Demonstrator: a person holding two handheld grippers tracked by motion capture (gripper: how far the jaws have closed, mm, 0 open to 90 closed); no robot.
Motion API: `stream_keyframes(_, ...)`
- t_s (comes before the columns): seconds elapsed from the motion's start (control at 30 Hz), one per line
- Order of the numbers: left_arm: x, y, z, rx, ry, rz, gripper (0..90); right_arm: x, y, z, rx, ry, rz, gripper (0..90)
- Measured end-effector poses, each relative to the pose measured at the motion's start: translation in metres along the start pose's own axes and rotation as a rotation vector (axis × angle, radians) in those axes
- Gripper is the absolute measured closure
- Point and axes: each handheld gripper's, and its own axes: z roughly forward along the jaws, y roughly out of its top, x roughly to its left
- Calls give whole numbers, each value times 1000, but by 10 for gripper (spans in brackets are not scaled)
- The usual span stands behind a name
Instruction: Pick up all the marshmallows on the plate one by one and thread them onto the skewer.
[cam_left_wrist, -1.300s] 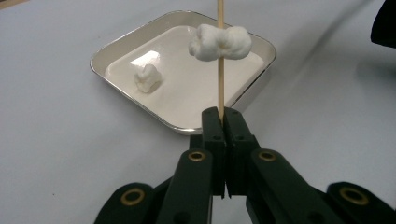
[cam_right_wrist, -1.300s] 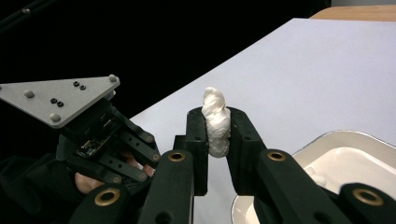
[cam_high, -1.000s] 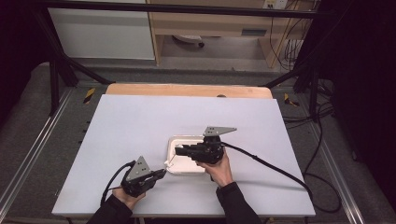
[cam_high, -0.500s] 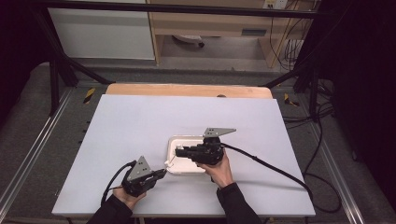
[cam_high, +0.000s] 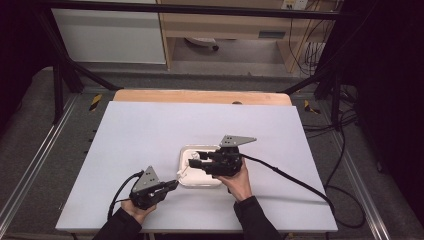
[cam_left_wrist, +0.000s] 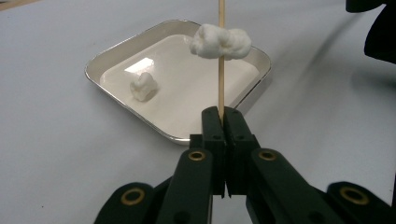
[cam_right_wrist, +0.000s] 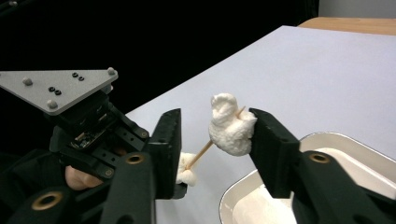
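Observation:
My left gripper (cam_left_wrist: 223, 112) is shut on a thin wooden skewer (cam_left_wrist: 221, 88) that stands upright over a small white tray (cam_left_wrist: 107, 58). A white marshmallow (cam_left_wrist: 229, 42) is speared on the skewer. My right gripper (cam_right_wrist: 215, 116) reaches in from the right, and its jaws have just been opening. The marshmallow (cam_right_wrist: 229, 130) sits between them against the right-hand jaw, while the other jaw stands clear of it. A second marshmallow (cam_left_wrist: 142, 86) lies loose in the tray. In the high view the left gripper (cam_high: 175, 183) is at the tray's near left corner and the right gripper (cam_high: 192, 156) is over the tray.
The tray (cam_high: 200, 185) lies near the front of a white tabletop (cam_high: 150, 130) with open surface behind and to both sides. A wooden strip (cam_high: 200, 96) runs along the far edge. Cables trail from both grippers, the right one (cam_high: 300, 185) across the table's right side.

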Motion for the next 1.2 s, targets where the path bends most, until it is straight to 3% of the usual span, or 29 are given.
stream_keyframes(0.1, 0, 0, -1, -1, 0, -4, 890, -1, 2, -1, -16, -8, 2, 555)
stream_keyframes(0.37, 0, -1, 1, 0, -5, 13, 890, -3, 3, -1, -39, -19, 31, 674)
stream_keyframes(0.63, -3, -1, -4, -13, 1, -9, 890, -5, 3, -2, -39, -29, 31, 664)
stream_keyframes(0.8, -4, -1, -1, 16, 2, 0, 890, -3, 0, 1, -33, -13, 31, 767)
stream_keyframes(0.97, -5, -2, 2, 40, 10, 5, 890, -3, -6, 6, -23, 5, 36, 792)
stream_keyframes(1.2, -7, 0, 1, 33, 18, 9, 890, -1, -7, 7, -26, 26, 51, 811)
